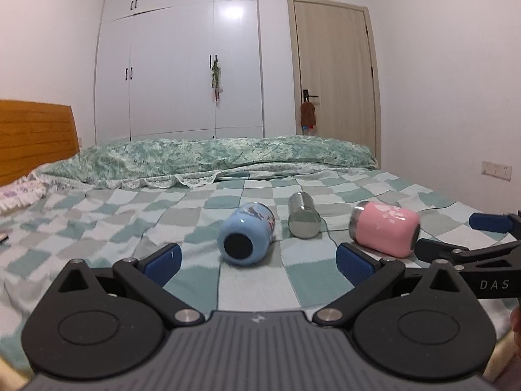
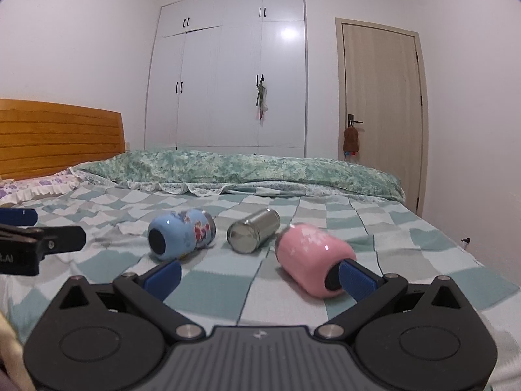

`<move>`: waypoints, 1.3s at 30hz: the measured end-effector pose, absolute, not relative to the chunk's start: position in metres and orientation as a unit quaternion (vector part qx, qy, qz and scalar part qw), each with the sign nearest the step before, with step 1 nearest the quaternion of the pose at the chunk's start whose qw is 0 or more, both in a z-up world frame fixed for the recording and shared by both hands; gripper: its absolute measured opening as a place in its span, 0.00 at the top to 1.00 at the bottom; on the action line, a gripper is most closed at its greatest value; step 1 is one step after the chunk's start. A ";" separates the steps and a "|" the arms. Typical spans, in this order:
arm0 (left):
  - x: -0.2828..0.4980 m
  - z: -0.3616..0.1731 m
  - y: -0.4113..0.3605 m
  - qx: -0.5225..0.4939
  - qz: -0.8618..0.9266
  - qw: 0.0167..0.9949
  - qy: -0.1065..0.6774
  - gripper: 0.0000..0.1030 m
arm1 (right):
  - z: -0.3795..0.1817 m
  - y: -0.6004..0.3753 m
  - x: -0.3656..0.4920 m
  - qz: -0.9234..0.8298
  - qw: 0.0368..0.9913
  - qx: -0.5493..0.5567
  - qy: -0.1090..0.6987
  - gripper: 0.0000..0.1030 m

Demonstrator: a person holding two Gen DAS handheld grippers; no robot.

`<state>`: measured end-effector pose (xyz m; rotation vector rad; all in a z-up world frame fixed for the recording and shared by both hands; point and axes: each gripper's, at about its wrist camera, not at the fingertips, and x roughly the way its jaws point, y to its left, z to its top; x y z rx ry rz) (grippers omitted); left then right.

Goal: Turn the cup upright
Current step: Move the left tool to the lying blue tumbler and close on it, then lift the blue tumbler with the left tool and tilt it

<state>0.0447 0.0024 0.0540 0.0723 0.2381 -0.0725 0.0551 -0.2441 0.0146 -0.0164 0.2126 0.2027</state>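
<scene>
Three cups lie on their sides on the checked bedspread: a blue cup (image 1: 245,234) (image 2: 181,234), a steel cup (image 1: 303,214) (image 2: 253,230) and a pink cup (image 1: 384,228) (image 2: 312,256). My left gripper (image 1: 259,259) is open, just short of the blue cup's dark base. My right gripper (image 2: 260,275) is open, its right finger (image 2: 356,278) against the pink cup's near end. The right gripper also shows in the left wrist view (image 1: 456,234), one finger behind the pink cup and one in front.
The bedspread (image 1: 97,215) fills the foreground. A folded green quilt (image 1: 211,159) lies across the far side. A wooden headboard (image 1: 32,137) and pillow are at the left. White wardrobes and a door stand behind.
</scene>
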 end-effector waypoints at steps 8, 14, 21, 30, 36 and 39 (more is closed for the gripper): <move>0.112 0.083 0.009 0.054 -0.022 0.986 0.154 0.00 | 0.037 -0.233 0.120 0.109 0.986 -0.001 0.125 0.00; 0.167 0.092 0.007 0.078 -0.014 0.977 0.197 0.00 | 0.048 -0.221 0.178 0.108 0.983 -0.004 0.146 0.00; 0.237 0.082 -0.003 0.107 -0.006 0.958 0.267 0.00 | 0.048 -0.215 0.237 0.108 0.979 -0.011 0.173 0.00; 0.311 0.046 -0.011 0.118 -0.020 0.928 0.352 0.00 | 0.030 -0.209 0.283 0.144 0.964 -0.029 0.221 0.00; 0.342 0.024 -0.015 0.110 -0.019 0.908 0.403 0.17 | 0.021 -0.206 0.295 0.159 0.956 -0.041 0.244 0.00; 0.339 0.026 -0.013 0.102 -0.014 0.913 0.395 0.18 | 0.020 -0.205 0.294 0.162 0.954 -0.042 0.247 0.00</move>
